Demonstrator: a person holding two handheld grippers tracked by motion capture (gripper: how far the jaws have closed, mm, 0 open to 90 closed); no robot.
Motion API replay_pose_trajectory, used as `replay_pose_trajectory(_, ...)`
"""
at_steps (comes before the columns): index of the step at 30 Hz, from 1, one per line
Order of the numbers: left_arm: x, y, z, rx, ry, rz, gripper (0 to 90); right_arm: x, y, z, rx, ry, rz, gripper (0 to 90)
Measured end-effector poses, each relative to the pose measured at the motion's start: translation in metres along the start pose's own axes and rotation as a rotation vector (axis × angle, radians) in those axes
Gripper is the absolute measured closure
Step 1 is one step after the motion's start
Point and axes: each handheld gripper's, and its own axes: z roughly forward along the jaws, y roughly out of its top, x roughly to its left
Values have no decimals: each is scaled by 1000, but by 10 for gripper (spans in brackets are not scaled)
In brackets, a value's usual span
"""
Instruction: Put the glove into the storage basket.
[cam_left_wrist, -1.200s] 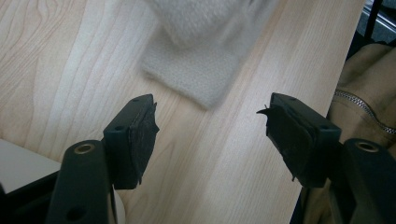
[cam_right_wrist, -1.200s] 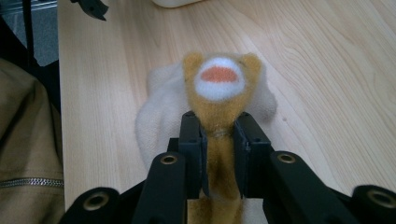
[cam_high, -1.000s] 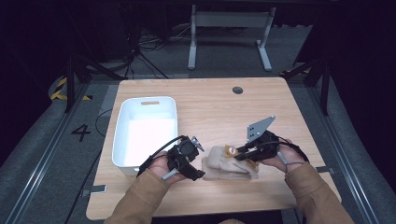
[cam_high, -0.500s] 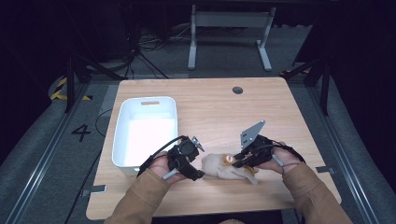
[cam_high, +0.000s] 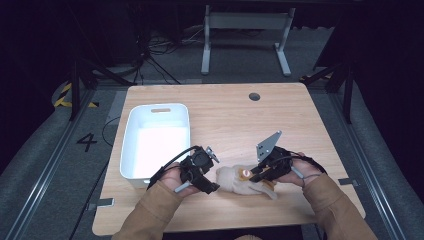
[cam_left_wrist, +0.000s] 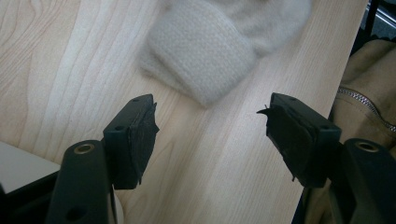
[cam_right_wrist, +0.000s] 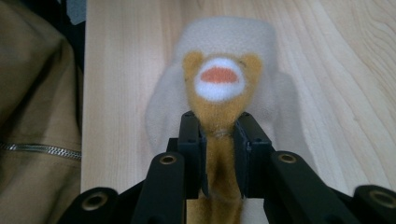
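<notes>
Since the earlier frame, the right gripper (cam_high: 254, 176) has been tipping its grey plate more upright over one cream sock (cam_high: 239, 180) lying on the table (cam_high: 225, 110) beside one white bin (cam_high: 156, 137). Left gripper (cam_left_wrist: 208, 121) is gaping empty near it. Right gripper's jaws are pinching one orange sock (cam_right_wrist: 222, 100).

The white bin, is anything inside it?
The white bin looks empty: its bare white floor shows, with nothing lying on it. The strip just behind its near wall is hidden by the left gripper and hand.
</notes>
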Motion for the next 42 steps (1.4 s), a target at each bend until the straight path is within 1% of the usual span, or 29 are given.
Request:
replay_pose_trajectory(1,0,0,0,1,0,-1,337,1,0,0,-5,1,-8,750)
replay_pose_trajectory(3,0,0,0,0,0,-1,337,1,1,0,-8,1,-8,750)
replay_pose_trajectory(5,0,0,0,2,1,0,337,0,0,0,-2,-11,-1,750)
replay_pose_trajectory(8,0,0,0,2,2,-1,337,-3,-1,0,23,-39,19,749)
replay_pose_trajectory(11,0,0,1,3,2,-2,337,-5,-2,1,35,-65,30,739)
replay_pose_trajectory(12,0,0,2,3,0,0,337,-5,-3,1,44,-86,31,725)
replay_pose_trajectory(14,-1,1,3,7,-1,-1,337,-8,-4,2,54,-108,32,706)
replay_pose_trajectory(15,-1,1,4,9,-1,2,337,-8,-4,3,61,-118,32,684)
replay_pose_trajectory(17,-2,1,5,13,-1,6,337,-10,-6,5,67,-159,36,590)
replay_pose_trajectory(19,-2,2,7,14,-4,4,337,-13,-7,7,80,-176,43,529)
replay_pose_trajectory(20,-2,2,7,15,-6,5,337,-13,-9,8,79,-207,38,484)
replay_pose_trajectory(21,-2,3,7,20,-5,9,337,-13,-9,7,82,-231,36,472)
replay_pose_trajectory(22,-2,3,8,17,-3,10,337,-15,-10,6,79,-234,44,470)
replay_pose_trajectory(24,-2,5,8,14,-1,12,327,-16,-12,3,71,-267,57,445)
replay_pose_trajectory(25,-2,6,9,7,2,4,317,-16,-14,1,62,-271,74,445)
replay_pose_trajectory(27,0,8,9,-4,1,-1,291,-16,-17,-6,22,-267,100,439)
replay_pose_trajectory(29,1,11,8,-20,-1,3,270,-16,-22,-14,-34,-273,139,436)
replay_pose_trajectory(31,2,14,8,-42,-2,-6,236,-16,-26,-24,-92,-291,185,436)
replay_pose_trajectory(33,1,17,9,-54,27,3,173,-15,-31,-32,-147,-302,227,441)
replay_pose_trajectory(34,1,18,9,-59,32,13,153,-14,-33,-36,-169,-314,246,441)
replay_pose_trajectory(36,1,21,11,-77,18,21,132,-12,-37,-42,-200,-349,279,440)
replay_pose_trajectory(38,2,25,13,-87,3,25,111,-11,-42,-47,-227,-373,299,440)
replay_pose_trajectory(41,3,29,16,-97,-11,26,105,-8,-49,-53,-261,-414,337,440)
replay_pose_trajectory(42,3,30,17,-102,-11,35,105,-8,-52,-56,-273,-426,351,440)
